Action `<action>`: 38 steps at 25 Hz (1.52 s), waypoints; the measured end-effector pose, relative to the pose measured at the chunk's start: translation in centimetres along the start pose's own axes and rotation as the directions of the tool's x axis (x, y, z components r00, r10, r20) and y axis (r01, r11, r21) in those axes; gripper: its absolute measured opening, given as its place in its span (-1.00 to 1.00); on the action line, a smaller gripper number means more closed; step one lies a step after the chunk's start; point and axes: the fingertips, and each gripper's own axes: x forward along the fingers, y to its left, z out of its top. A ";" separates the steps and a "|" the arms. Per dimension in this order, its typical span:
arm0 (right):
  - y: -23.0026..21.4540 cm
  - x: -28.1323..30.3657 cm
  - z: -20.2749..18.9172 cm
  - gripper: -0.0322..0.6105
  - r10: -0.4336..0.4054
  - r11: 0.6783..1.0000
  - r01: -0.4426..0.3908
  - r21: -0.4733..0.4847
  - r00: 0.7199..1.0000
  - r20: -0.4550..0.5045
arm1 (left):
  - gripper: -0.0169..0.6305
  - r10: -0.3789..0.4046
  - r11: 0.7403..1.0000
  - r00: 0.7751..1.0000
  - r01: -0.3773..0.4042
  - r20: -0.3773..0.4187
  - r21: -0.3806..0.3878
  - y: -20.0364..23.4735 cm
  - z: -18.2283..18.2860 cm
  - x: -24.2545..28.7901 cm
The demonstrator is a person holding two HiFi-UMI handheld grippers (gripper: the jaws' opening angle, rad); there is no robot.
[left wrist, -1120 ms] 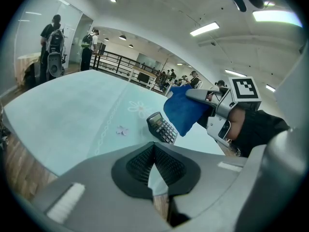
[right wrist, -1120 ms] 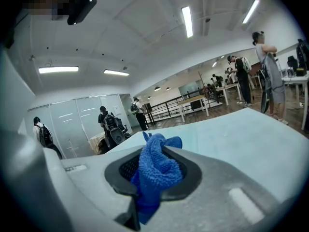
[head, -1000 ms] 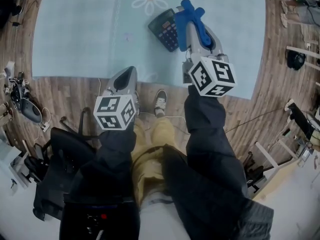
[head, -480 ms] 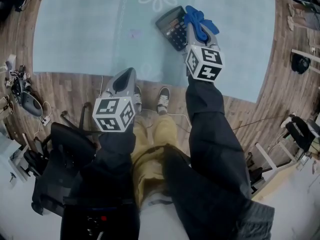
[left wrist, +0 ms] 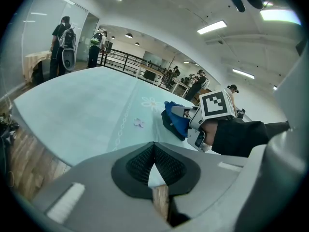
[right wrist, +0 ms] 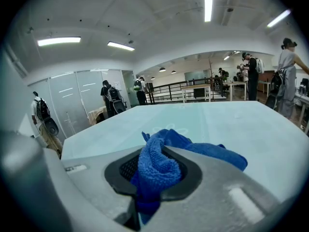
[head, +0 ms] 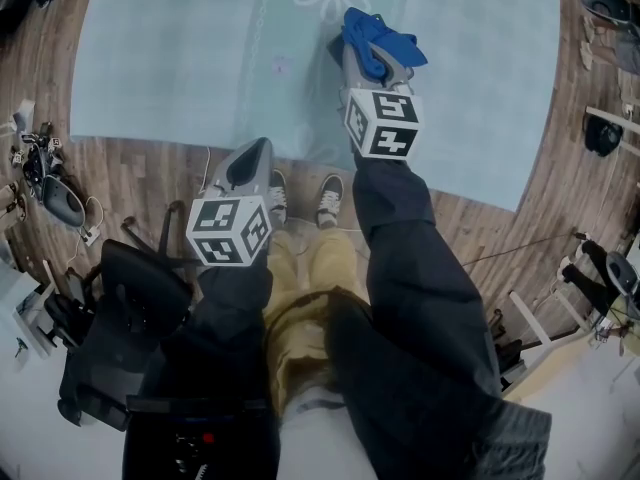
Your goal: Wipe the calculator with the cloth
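Right claw [right wrist: 154, 178] tight on blue cloth [head: 378, 40] atop calculator [left wrist: 167, 123]

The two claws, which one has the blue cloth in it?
The right claw, shut on the blue cloth out over the light-blue mat. The left claw is shut with nothing between its jaws, back at the mat's near edge.

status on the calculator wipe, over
Right claw shut on blue cloth, cloth down on calculator. Calculator mostly covered. Left claw shut, empty, back at table edge. Nothing in the way.
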 end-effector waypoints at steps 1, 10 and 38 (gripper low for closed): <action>0.5 0.0 0.1 -0.72 0.012 1.000 -0.012 0.002 1.000 0.001 | -0.95 0.000 1.000 1.000 0.000 0.001 0.001 0.0 0.0 -0.2; 5.4 0.0 0.8 -0.72 0.110 0.993 -0.111 0.035 0.993 0.043 | -0.95 0.014 1.000 1.000 -0.014 0.022 0.004 1.1 0.1 -1.5; 5.7 -30.1 18.5 -0.72 -0.070 0.993 0.023 0.118 0.908 0.414 | -0.95 -0.252 0.952 0.854 0.135 0.455 0.273 -16.1 18.6 -15.5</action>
